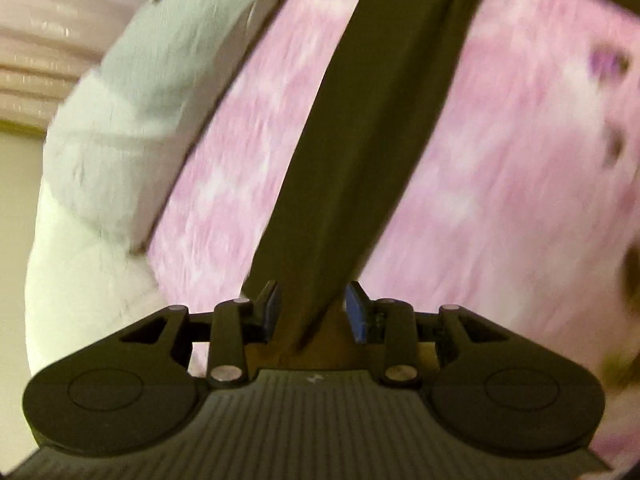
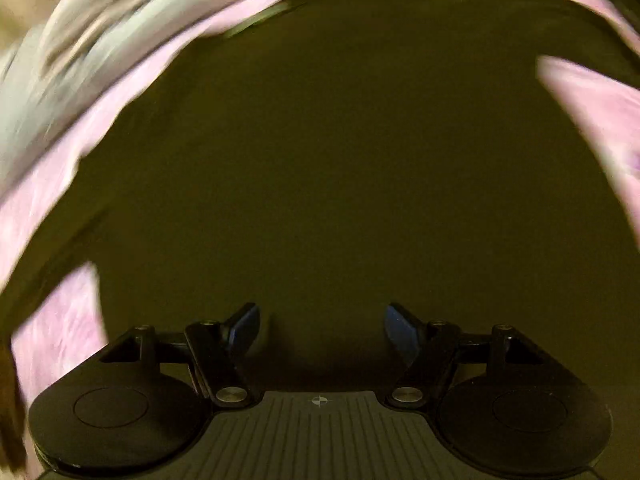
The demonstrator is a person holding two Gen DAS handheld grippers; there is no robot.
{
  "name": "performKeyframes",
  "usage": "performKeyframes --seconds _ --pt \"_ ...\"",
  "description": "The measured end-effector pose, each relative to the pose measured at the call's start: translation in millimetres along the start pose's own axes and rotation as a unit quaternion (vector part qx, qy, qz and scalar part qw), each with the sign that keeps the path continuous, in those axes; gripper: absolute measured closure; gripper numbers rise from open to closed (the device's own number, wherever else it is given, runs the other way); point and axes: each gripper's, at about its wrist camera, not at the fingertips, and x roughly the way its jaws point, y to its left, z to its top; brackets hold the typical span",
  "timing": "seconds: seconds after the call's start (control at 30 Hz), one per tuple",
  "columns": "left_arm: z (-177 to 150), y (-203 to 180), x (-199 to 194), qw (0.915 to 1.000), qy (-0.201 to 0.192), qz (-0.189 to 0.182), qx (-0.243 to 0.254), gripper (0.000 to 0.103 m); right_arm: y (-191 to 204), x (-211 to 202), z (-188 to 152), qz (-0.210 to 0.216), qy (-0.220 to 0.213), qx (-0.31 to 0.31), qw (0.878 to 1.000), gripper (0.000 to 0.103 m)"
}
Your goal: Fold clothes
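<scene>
An olive-green garment (image 1: 360, 140) runs as a long narrow band from the top of the left wrist view down between the pads of my left gripper (image 1: 314, 312). The jaws stand a little apart and the blue pads (image 1: 357, 312) do not seem to press on the cloth. In the right wrist view the same olive garment (image 2: 320, 160) lies spread wide on a pink cover (image 2: 592, 104). My right gripper (image 2: 320, 332) hangs over it, open, with nothing between its fingers. Both views are blurred.
The pink patterned cover (image 1: 248, 160) lies under everything. A heap of pale grey-green and white cloth (image 1: 132, 120) sits at its left edge, also showing as pale cloth (image 2: 80, 40) in the right wrist view. A ribbed pinkish surface (image 1: 36, 40) lies beyond.
</scene>
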Motion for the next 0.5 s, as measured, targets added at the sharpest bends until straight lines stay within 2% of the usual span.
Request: performKeyframes --seconds 0.2,0.27,0.33,0.5 --pt "138.5 -72.2 -62.1 0.9984 -0.053 -0.014 0.016 0.066 -149.6 -79.1 33.6 -0.081 -0.098 -0.013 0.992 0.030" --pt "193.3 -105.8 -83.6 0.9969 -0.068 -0.029 0.026 0.064 -195.3 -93.2 52.9 -0.112 -0.114 -0.042 0.986 0.030" --pt "246.6 -141.5 -101.5 0.9945 -0.084 -0.044 0.045 0.063 -235.0 -108.0 68.0 -0.123 -0.133 -0.075 0.981 0.031" --pt "373.5 -238.4 -142.8 0.9793 -0.144 -0.077 0.119 0.062 -300.8 -96.7 90.8 -0.138 -0.131 -0.189 0.963 0.031"
